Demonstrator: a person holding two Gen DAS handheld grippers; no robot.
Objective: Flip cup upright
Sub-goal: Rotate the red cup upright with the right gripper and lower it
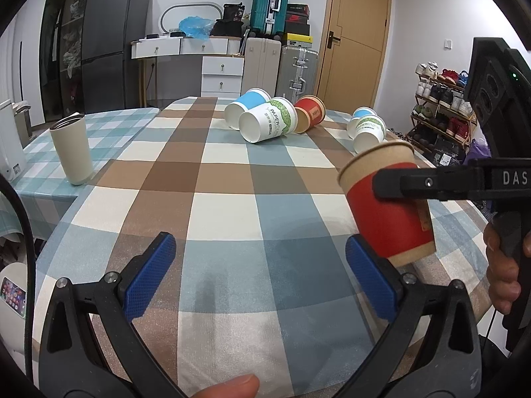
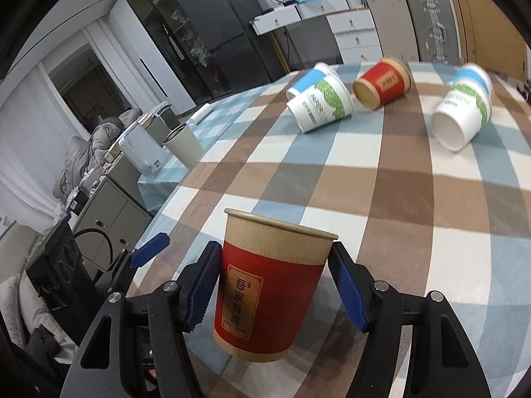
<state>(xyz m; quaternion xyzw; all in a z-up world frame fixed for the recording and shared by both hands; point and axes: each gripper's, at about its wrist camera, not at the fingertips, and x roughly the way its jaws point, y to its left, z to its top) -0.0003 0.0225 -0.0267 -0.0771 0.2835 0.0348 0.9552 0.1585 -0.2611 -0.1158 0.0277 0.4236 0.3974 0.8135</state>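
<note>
While the right gripper [image 2: 273, 285] clamps its blue pads [image 2: 202, 290] on both sides of the red paper cup [image 2: 265, 285], that cup sits mouth-up, near vertical with a slight tilt, its kraft rim at 12 o'clock in the right wrist view and its base low between the fingers; whether the base touches the checked tablecloth [image 2: 415, 232] cannot be told. From the left wrist view the same red paper cup [image 1: 388, 205] shows at 3 o'clock, leaning, one black finger of the right gripper [image 1: 398, 185] crossing its red band. Left gripper [image 1: 255, 278]: jaws spread wide, nothing between the pads, only cloth below; its right pad stands just beside the cup's base. A thumb tip [image 1: 232, 388] shows at 6 o'clock, and the hand [image 1: 504, 265] on the right tool's grip at 4 o'clock. Farther up the table, toward 12 o'clock, lying on their sides: a blue-and-white cup [image 1: 247, 106] touching a green-print white cup [image 1: 267, 121], a second red cup [image 1: 310, 112] just beside that one, and at 2 o'clock another blue-and-white and green-print pair [image 1: 366, 129]. A cream tumbler [image 1: 71, 149] stands upright at 9 o'clock, well apart, on a teal checked cloth, beside a white kettle [image 2: 142, 152]. Behind: dark fridge [image 1: 109, 43], suitcases [image 1: 268, 3], wooden door [image 1: 355, 36], shoe rack [image 1: 441, 106].
</note>
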